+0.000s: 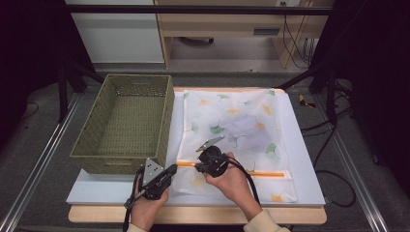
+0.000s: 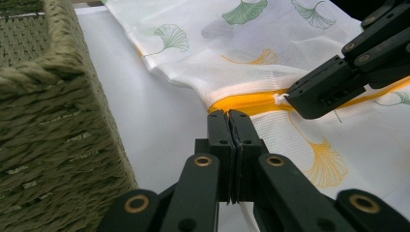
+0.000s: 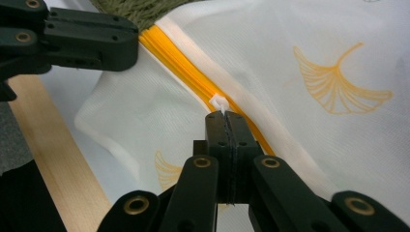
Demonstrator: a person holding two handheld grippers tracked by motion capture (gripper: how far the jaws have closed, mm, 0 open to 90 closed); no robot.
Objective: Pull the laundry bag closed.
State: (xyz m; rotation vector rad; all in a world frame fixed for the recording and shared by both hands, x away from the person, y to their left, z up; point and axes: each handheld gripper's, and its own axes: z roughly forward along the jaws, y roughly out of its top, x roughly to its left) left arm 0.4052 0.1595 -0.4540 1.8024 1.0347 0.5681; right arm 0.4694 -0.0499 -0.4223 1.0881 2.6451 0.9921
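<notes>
Where the high view looks down on the white worktop (image 1: 300,159), a mesh laundry bag (image 1: 241,125) printed with leaves is seen lying flat beside a woven basket (image 1: 125,121); the left gripper (image 1: 172,168) is held at the end of the bag's orange zipper (image 1: 263,173), the right gripper (image 1: 197,166) just beyond it.

In the left gripper view, the jaws are closed together at the zipper's end (image 2: 241,102), on the bag's edge.

In the right gripper view, the jaws are pressed shut on the white zipper pull (image 3: 220,103).
</notes>
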